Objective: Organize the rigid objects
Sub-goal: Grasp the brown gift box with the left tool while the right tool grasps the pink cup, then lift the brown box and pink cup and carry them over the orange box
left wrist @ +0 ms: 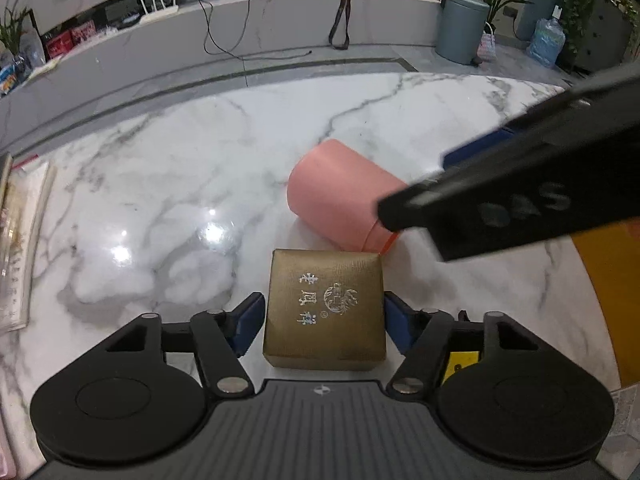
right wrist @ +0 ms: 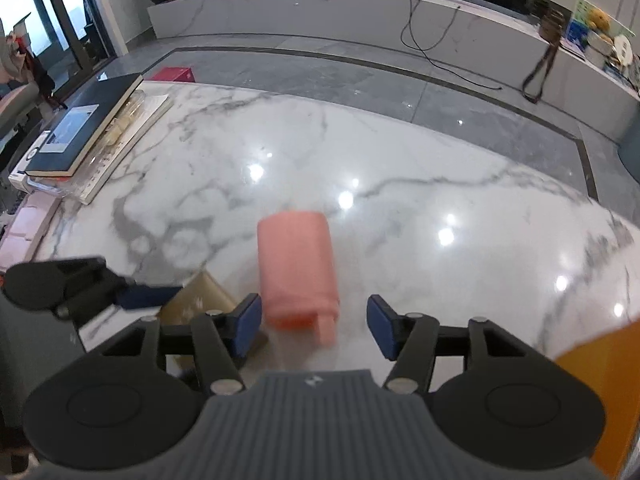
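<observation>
A gold-brown gift box [left wrist: 324, 306] with silver characters sits on the white marble table [left wrist: 180, 184], between the blue pads of my left gripper [left wrist: 324, 328]. The pads stand wide, close to its sides without clamping it. A pink cylindrical box [left wrist: 340, 196] lies on its side just beyond it. My right gripper [right wrist: 314, 322] is open, with the pink box [right wrist: 296, 268] lying between and just ahead of its pads, blurred. The gold box [right wrist: 196, 300] shows at the left in the right wrist view. The right gripper's body crosses the left wrist view at upper right.
A stack of books [right wrist: 84, 136] lies on the table's left edge. An orange object [right wrist: 604, 392] is at the near right. A pink grid-patterned object [right wrist: 20, 228] lies at the far left. Beyond the table are the grey floor, a low marble ledge and a bin [left wrist: 460, 28].
</observation>
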`<action>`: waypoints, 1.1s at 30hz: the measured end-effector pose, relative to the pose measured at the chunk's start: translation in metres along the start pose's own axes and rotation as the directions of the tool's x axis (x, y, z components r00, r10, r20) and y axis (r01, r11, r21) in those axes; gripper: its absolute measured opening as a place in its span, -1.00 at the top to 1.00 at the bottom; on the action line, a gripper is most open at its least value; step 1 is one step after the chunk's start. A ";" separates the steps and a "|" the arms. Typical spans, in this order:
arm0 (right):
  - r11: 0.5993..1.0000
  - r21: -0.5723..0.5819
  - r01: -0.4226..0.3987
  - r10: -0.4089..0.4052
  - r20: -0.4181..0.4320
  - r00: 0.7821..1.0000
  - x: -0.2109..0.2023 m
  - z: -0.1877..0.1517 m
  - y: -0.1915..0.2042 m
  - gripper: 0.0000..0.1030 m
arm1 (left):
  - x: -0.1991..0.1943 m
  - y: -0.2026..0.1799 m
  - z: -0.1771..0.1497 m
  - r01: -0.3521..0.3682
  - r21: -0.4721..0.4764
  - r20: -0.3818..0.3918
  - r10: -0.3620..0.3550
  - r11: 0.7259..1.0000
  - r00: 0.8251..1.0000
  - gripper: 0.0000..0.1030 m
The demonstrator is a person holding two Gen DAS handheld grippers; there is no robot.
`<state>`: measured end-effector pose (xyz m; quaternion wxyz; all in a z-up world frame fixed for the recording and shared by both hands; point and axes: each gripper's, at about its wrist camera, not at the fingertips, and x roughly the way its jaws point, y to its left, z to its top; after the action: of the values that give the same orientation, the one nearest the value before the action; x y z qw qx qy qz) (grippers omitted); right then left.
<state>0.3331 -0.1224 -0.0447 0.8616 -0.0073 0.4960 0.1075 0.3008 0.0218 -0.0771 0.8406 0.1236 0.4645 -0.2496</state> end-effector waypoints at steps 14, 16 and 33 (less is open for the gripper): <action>1.000 0.013 -0.003 0.004 -0.052 0.999 0.026 -0.001 0.006 -0.03 | -0.012 0.015 -0.011 -0.012 -0.032 -0.031 0.011 0.999 0.999 -0.30; 1.000 0.009 0.016 -0.015 -0.067 0.998 0.019 -0.011 0.004 -0.03 | -0.018 0.015 -0.018 -0.023 -0.039 -0.045 0.021 0.999 0.999 -0.30; 0.996 0.084 0.021 -0.008 -0.149 0.989 -0.056 -0.126 -0.007 -0.03 | -0.064 -0.029 -0.076 -0.095 -0.140 -0.121 0.078 0.986 0.990 -0.30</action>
<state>0.1996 -0.1544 -0.0613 0.8225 0.0178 0.5629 0.0791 0.2022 0.0505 -0.0638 0.8293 0.0963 0.5234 -0.1706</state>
